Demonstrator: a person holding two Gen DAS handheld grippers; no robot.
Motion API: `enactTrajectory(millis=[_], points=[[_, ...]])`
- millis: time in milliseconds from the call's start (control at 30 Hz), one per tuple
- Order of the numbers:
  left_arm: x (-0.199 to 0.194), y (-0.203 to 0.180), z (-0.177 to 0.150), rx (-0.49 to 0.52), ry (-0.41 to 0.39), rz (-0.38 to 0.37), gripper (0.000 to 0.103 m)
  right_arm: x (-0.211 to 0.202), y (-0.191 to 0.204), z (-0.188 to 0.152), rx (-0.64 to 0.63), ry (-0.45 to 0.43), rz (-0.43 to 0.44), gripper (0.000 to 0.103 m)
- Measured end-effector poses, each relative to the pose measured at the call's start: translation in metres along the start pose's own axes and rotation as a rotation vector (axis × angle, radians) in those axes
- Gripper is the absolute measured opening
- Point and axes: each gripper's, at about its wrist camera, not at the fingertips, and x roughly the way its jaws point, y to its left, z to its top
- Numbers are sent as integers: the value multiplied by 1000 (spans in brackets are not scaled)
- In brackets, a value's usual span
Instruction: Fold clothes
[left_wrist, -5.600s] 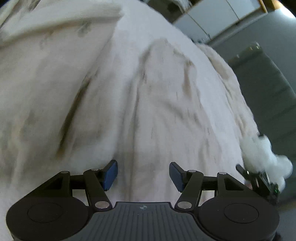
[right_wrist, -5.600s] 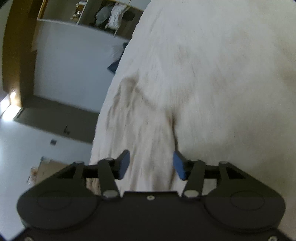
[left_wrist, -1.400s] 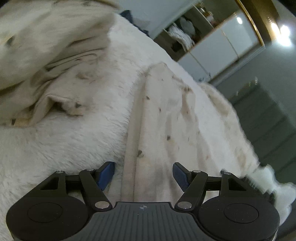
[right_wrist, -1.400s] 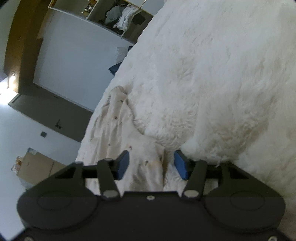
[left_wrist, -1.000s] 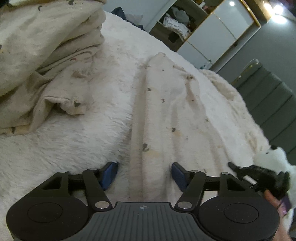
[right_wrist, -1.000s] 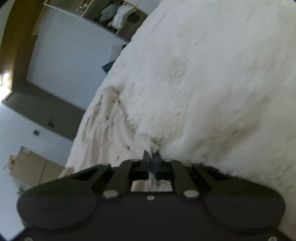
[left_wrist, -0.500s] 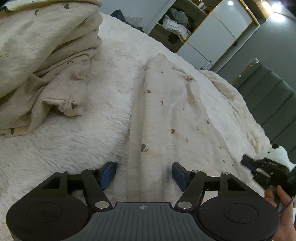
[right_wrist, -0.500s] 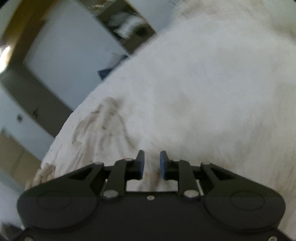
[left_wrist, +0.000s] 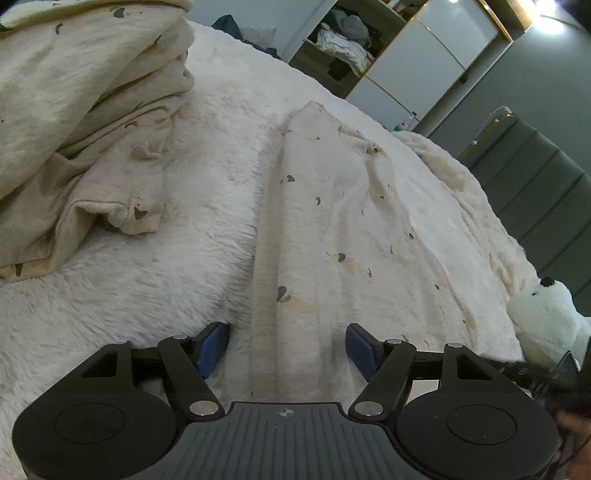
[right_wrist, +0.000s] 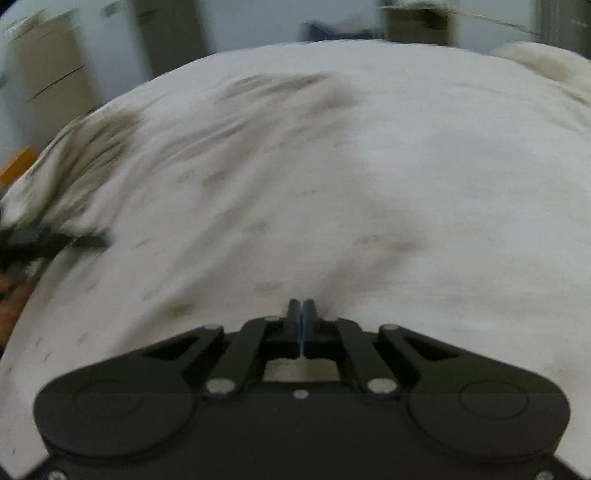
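A cream garment (left_wrist: 332, 229) with small dark prints lies stretched out on a fluffy white blanket (left_wrist: 129, 295). My left gripper (left_wrist: 288, 349) rests low at its near end, open. Its blue pads (left_wrist: 212, 347) straddle the ribbed edge strip without pressing it. In the blurred right wrist view the same garment (right_wrist: 332, 184) fills the picture. My right gripper (right_wrist: 302, 314) is closing, its jaws almost together. Creases in the cloth run in toward its tips, so a pinch of the garment sits between them.
A heap of cream clothes (left_wrist: 74, 129) rises at the left. A white plush toy (left_wrist: 546, 317) sits at the right edge, a grey padded headboard (left_wrist: 546, 192) behind it. An open wardrobe (left_wrist: 347, 40) stands at the far end. The left tool (right_wrist: 55, 240) shows as a dark blur.
The right gripper rose and rolled, so its view now looks across the garment. Its jaws opened a little half a second ago and have come together again. The left gripper stayed put.
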Motion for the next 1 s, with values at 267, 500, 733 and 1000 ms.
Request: enactTrajectory(millis=[267, 500, 733, 1000], points=[[-4, 2, 2, -16, 15, -17, 66, -20, -14, -26, 190, 187, 348, 47], [-9, 1, 2, -28, 32, -19, 66, 0, -27, -55, 353, 297, 515, 48], [-13, 4, 2, -64, 47, -34, 67, 23, -57, -93, 607, 325, 717, 44], [-15, 5, -1, -81, 38, -33, 67, 34, -64, -106, 696, 349, 886, 40]])
